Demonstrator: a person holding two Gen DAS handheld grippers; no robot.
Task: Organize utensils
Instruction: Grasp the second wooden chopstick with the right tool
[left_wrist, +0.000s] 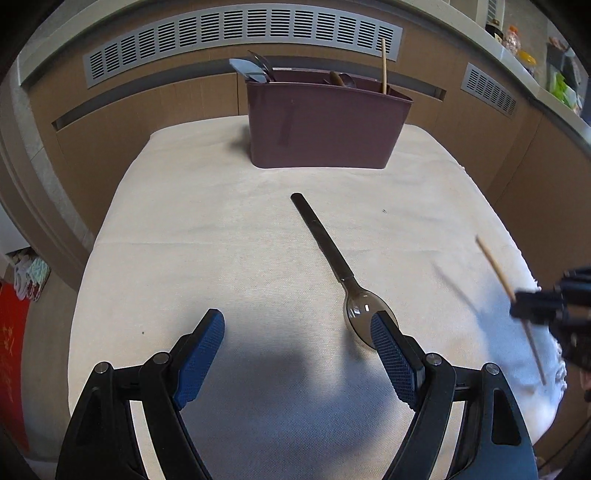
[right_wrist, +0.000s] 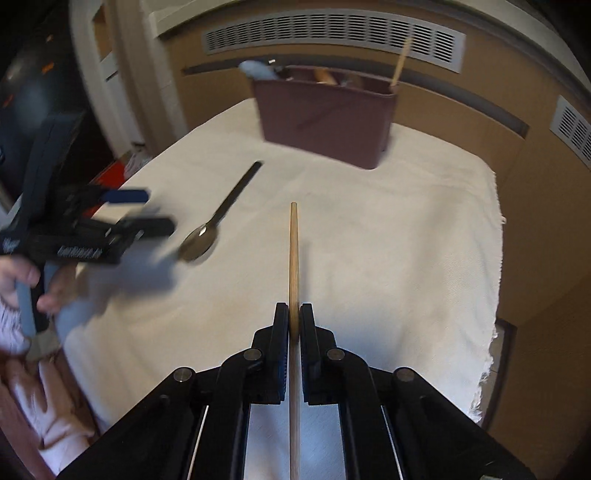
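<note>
A dark spoon (left_wrist: 332, 258) lies on the white cloth (left_wrist: 221, 221), handle toward the maroon utensil holder (left_wrist: 325, 125); it also shows in the right wrist view (right_wrist: 218, 218). My left gripper (left_wrist: 299, 328) is open just above the cloth, its right finger beside the spoon's bowl; it appears blurred in the right wrist view (right_wrist: 140, 210). My right gripper (right_wrist: 294, 314) is shut on a wooden chopstick (right_wrist: 294, 258), held above the cloth and pointing toward the holder (right_wrist: 325, 118). The chopstick (left_wrist: 498, 269) and right gripper (left_wrist: 524, 306) show at the left wrist view's right edge.
The holder stands at the cloth's far edge with several utensils and one upright chopstick (left_wrist: 383, 66) in it. Wooden panels with a vent grille (left_wrist: 240, 40) rise behind. A person's hand (right_wrist: 22, 280) holds the left gripper. The cloth's frayed right edge (right_wrist: 491, 332) overhangs.
</note>
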